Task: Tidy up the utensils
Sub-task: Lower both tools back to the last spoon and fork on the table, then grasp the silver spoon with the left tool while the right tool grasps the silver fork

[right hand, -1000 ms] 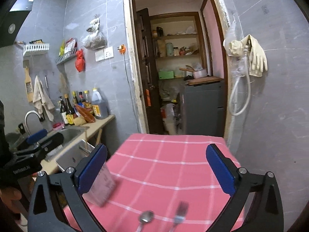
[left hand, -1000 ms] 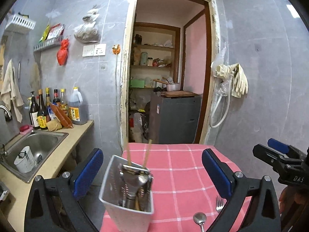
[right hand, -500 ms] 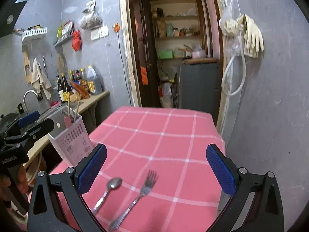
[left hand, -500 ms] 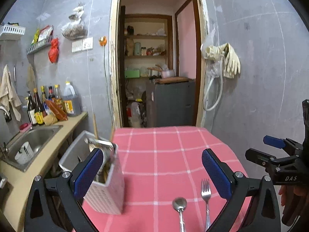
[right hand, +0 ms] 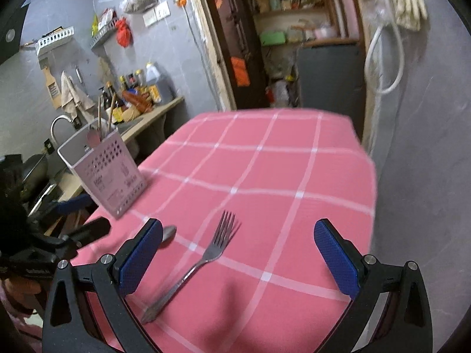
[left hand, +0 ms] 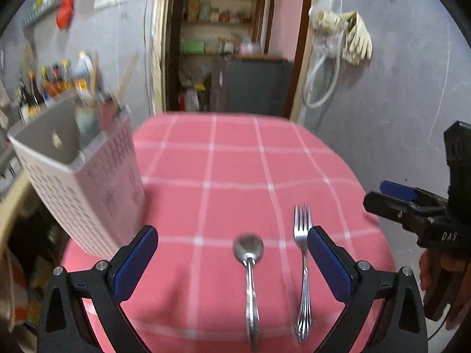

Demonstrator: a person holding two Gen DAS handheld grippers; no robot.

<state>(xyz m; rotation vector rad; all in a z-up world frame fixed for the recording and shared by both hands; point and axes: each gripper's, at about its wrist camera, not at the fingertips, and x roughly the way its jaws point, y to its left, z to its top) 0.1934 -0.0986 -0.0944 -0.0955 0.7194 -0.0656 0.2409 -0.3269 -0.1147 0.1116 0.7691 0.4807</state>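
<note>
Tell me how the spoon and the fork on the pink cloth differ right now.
The spoon ends in a rounded bowl; the fork ends in separate tines. In the left wrist view the spoon lies left of the fork, nearer the white utensil holder. In the right wrist view the fork shows full length, while the spoon is mostly hidden behind a blue finger. Both are shiny metal, flat on the checked tablecloth, ungripped.

Both wrist views low over the table (left hand: 235, 161), facing the doorway (right hand: 294, 44), sharing fork (left hand: 302, 253) and spoon (left hand: 248, 250)
</note>
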